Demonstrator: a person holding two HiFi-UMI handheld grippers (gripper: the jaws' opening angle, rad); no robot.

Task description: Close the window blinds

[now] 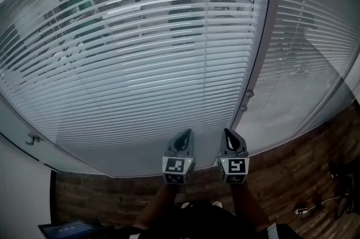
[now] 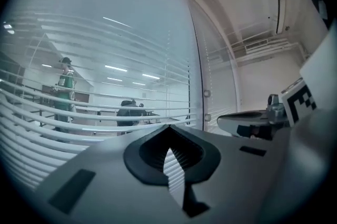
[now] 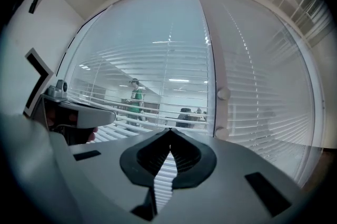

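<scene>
Now left tongs [image 1: 185, 134] and right tongs [image 1: 228, 133] both pressed together, empty; blinds [image 1: 140, 69] at twelve o'clock, slats parted.

Dim foreground, bright backlit blinds [image 1: 140, 80] — fisheye bending, dark vignetted corners

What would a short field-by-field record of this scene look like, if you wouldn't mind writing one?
Setting: slatted blinds ahead, wooden floor below
Blinds state: lowered, slats tilted open, room beyond visible
Beyond the slats: person in green top, others further back
Left tongs: shut, empty, pointing at the blinds, apart from them
Right tongs: shut, empty, beside the left
Frame post: carries two round knobs
</scene>
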